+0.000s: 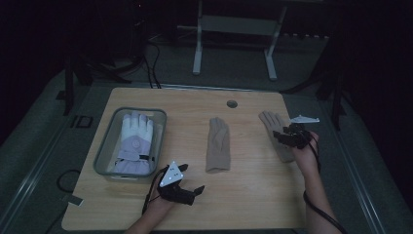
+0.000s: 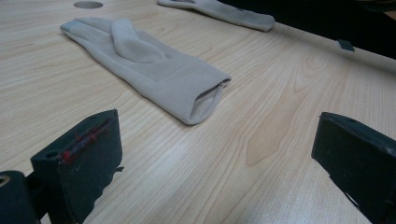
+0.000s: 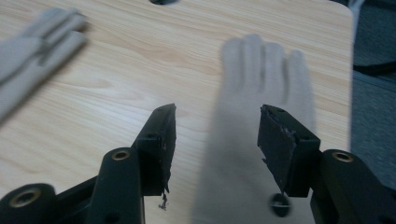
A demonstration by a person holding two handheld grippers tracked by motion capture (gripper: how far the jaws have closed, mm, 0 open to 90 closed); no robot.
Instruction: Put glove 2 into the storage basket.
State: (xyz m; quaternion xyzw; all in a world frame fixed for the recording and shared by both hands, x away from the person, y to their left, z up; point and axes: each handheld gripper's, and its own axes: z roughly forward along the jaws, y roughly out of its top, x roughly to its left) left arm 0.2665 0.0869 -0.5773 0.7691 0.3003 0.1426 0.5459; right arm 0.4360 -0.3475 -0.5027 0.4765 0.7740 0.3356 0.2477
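White gloves (image 1: 132, 141) already in bin (image 1: 102, 146). Two beige gloves outstanding: one (image 1: 217, 144) at table (image 1: 243, 195) centre, other (image 3: 252, 140) beneath right gripper (image 3: 215, 140), jaws apart, not yet gripping. Left gripper (image 2: 215, 154) jaws apart, empty.
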